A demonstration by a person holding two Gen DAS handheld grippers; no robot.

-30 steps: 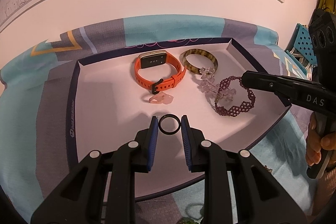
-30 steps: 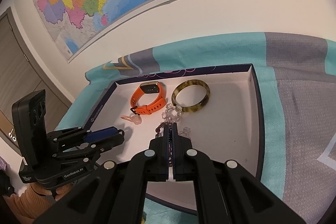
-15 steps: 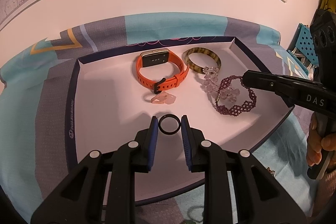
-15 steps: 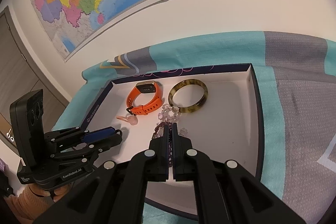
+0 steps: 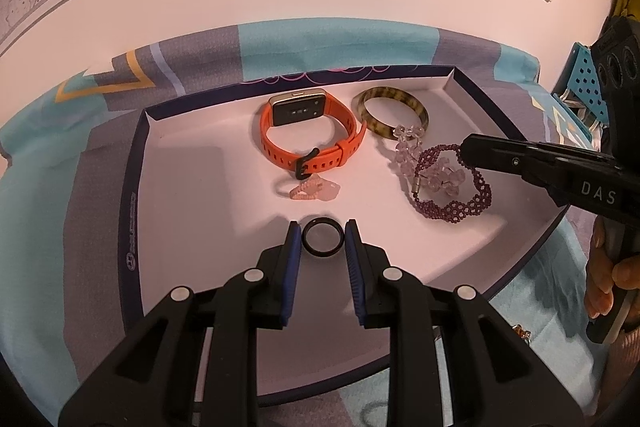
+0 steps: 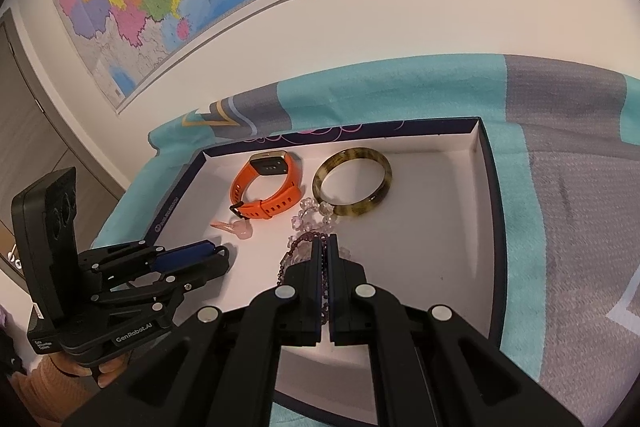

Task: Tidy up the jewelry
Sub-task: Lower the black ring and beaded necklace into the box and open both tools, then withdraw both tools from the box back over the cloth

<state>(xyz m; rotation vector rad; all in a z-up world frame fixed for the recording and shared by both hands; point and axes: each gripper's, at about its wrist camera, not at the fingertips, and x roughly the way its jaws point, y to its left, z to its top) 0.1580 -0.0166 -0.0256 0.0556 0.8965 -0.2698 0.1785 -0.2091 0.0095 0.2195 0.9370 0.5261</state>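
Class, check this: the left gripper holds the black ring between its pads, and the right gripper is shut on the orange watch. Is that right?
Not quite. The right gripper is shut on the purple bead bracelet, not the orange watch, which lies free in the tray; the right wrist view shows it. The left gripper does hold the black ring.
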